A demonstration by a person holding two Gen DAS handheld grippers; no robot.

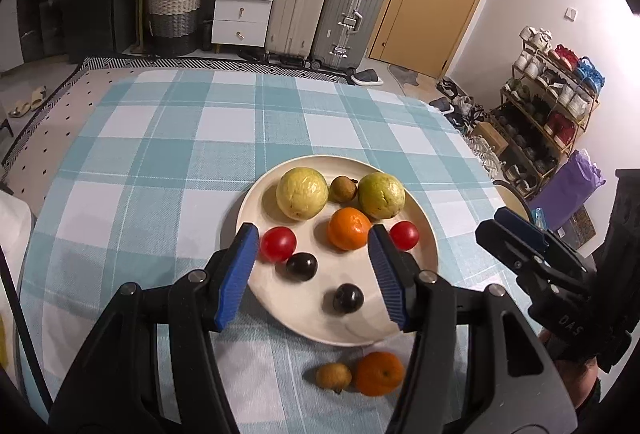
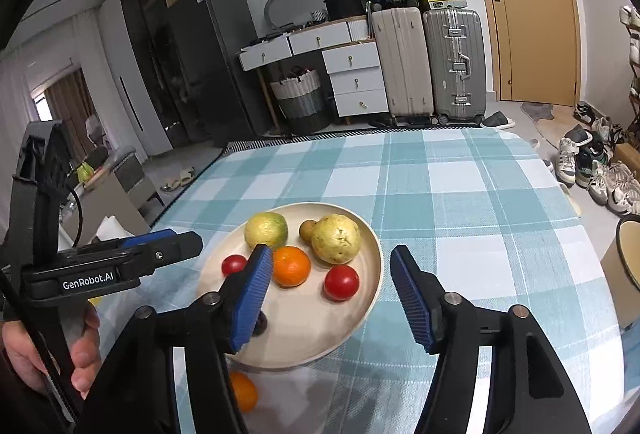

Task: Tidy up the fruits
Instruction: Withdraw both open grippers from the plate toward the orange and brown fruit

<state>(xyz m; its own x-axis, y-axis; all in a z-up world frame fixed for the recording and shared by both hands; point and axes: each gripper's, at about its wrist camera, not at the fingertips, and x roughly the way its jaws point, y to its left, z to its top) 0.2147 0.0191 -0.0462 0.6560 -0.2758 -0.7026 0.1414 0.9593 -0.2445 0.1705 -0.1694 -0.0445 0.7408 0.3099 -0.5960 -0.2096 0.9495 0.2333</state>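
Checked tablecloth (image 1: 168, 162) covers the table; on it sits the cream plate (image 1: 424, 262), already loaded. We count two pale guavas (image 1: 302, 193) at the far side, a small brownish fruit (image 1: 343, 188) wedged between them, an orange (image 1: 349, 228) mid-plate, two tomatoes (image 1: 278, 244) flanking it, and two dark plums (image 1: 301, 266) nearer us.

Off the plate, on the cloth just beside the near rim: a second orange (image 1: 379, 373) and, touching it or nearly so, a small tan fruit (image 1: 333, 376). Those two are what's left, as we read it.

Left gripper (image 1: 312, 270) hangs over the near half of the plate, fingers apart, nothing between them. Right gripper (image 2: 332, 294) also over the plate, fingers apart and empty. A hand (image 2: 48, 350) holds the left tool's handle.

Step in hand, our judgement: between picks, both tools free above the plate.

Next move calls for dropping one gripper low and back toward us, straddling the loose orange, closing gently, then lifting it over the rim into a free spot on the plate. The small tan fruit sits close, so the approach should avoid knocking it away.
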